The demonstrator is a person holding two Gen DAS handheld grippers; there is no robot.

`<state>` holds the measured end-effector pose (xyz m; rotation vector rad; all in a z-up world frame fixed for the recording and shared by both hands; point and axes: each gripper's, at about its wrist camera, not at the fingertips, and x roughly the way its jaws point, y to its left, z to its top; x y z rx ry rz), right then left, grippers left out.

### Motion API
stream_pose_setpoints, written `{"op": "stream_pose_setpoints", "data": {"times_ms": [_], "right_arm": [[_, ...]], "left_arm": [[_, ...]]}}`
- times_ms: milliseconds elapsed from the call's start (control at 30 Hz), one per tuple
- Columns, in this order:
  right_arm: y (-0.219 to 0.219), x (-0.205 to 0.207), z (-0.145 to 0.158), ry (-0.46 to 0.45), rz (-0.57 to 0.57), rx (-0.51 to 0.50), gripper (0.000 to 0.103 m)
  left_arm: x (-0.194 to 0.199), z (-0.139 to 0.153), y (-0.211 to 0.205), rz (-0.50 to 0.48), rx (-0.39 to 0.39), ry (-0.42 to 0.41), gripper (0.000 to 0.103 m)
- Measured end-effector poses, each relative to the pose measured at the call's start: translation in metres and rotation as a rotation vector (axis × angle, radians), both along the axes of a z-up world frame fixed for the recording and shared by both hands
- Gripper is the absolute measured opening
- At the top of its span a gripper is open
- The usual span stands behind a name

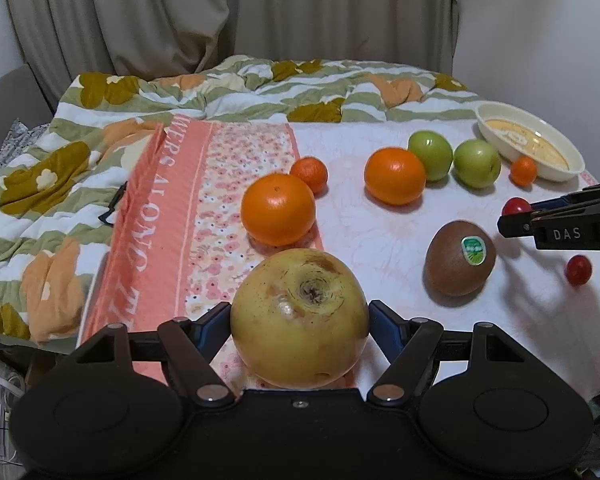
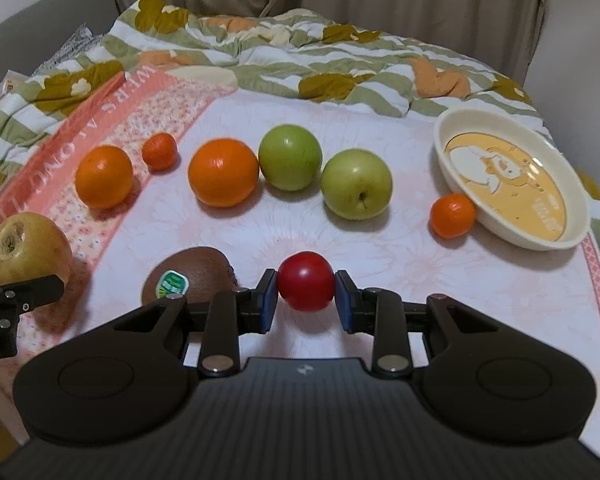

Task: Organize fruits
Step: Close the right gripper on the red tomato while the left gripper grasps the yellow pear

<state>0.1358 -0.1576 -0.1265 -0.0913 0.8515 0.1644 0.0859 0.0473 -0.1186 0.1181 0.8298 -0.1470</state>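
My left gripper (image 1: 300,316) is shut on a large yellow pear (image 1: 300,316), also in the right wrist view (image 2: 28,250) at far left. My right gripper (image 2: 306,286) is shut on a small red tomato (image 2: 306,286), which shows in the left wrist view (image 1: 516,205). A second red tomato (image 1: 579,269) lies below it. A brown kiwi (image 2: 188,280) with a green sticker lies between the grippers. Behind it stand two oranges (image 2: 223,172) (image 2: 104,176), two green apples (image 2: 290,157) (image 2: 356,184) and two small mandarins (image 2: 160,151) (image 2: 452,216).
A cream oval dish (image 2: 580,216) with an orange picture sits at the back right, touching one mandarin. A rumpled flowered quilt (image 2: 260,52) lies behind the pink cloth. Curtains (image 1: 220,12) hang at the back.
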Motion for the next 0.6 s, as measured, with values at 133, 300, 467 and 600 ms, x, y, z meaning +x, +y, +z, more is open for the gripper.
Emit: {"op": "stream_pose_setpoints", "data": {"times_ms": [133,300,467,600], "right_arm": [[-0.007,-0.013,0.021,-0.02,-0.018,0.013,0.046],[-0.027,-0.032,0.045,-0.038,-0.041,0.031,0.046],[-0.06,-0.049,0.062,-0.048,-0.048,0.034,0.046],[-0.095,-0.055,0.075,-0.05,-0.044,0.031,0.046]], "left_arm": [[-0.007,0.017,-0.004,-0.002,-0.003,-0.026,0.077],[-0.014,0.041,-0.016,-0.007,-0.009,-0.052,0.077],[-0.021,0.064,-0.04,-0.008,-0.011,-0.082,0.077],[-0.024,0.081,-0.069,0.005,-0.006,-0.111,0.077]]}}
